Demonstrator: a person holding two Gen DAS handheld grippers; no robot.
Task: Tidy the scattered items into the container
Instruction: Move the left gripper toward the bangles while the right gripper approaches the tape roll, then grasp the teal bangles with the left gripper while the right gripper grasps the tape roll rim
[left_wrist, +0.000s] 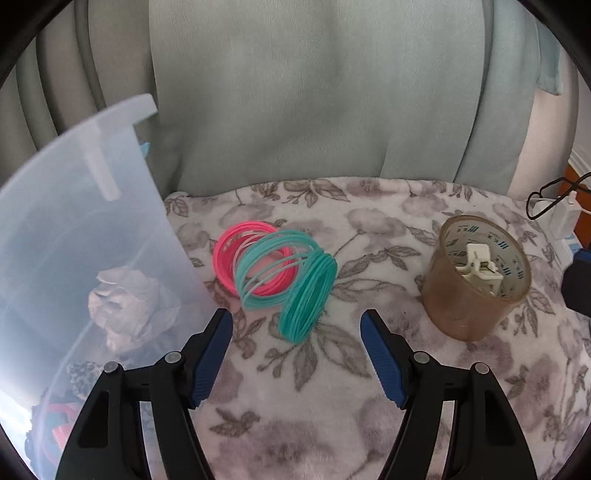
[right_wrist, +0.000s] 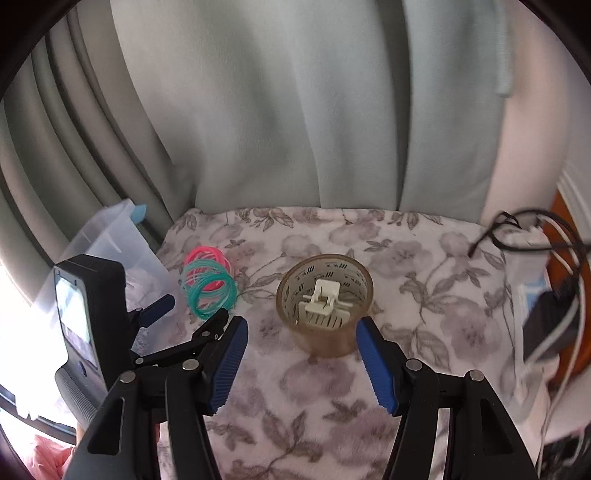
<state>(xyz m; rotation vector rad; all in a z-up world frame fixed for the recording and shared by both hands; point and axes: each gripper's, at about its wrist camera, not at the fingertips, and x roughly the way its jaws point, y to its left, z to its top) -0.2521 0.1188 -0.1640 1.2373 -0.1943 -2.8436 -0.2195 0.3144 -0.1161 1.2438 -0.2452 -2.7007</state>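
Observation:
A pink and teal spring coil (left_wrist: 275, 273) lies on the floral blanket (left_wrist: 332, 387), just ahead of my open, empty left gripper (left_wrist: 296, 325). A clear plastic bin (left_wrist: 74, 240) stands at the left with crumpled paper (left_wrist: 125, 302) inside. A brown tape roll (left_wrist: 474, 277) with a cream clip (left_wrist: 480, 267) in its core stands at the right. In the right wrist view my right gripper (right_wrist: 301, 332) is open, with the tape roll (right_wrist: 325, 302) and clip (right_wrist: 325, 299) just ahead between its fingertips. The coil (right_wrist: 208, 282), bin (right_wrist: 110, 243) and left gripper (right_wrist: 194, 308) show at left.
Pale curtains (right_wrist: 295, 110) hang behind the blanket. Black and white cables (right_wrist: 535, 236) and a dark device (right_wrist: 550, 325) lie at the right edge. Other small items (left_wrist: 59, 417) sit in the bin's bottom.

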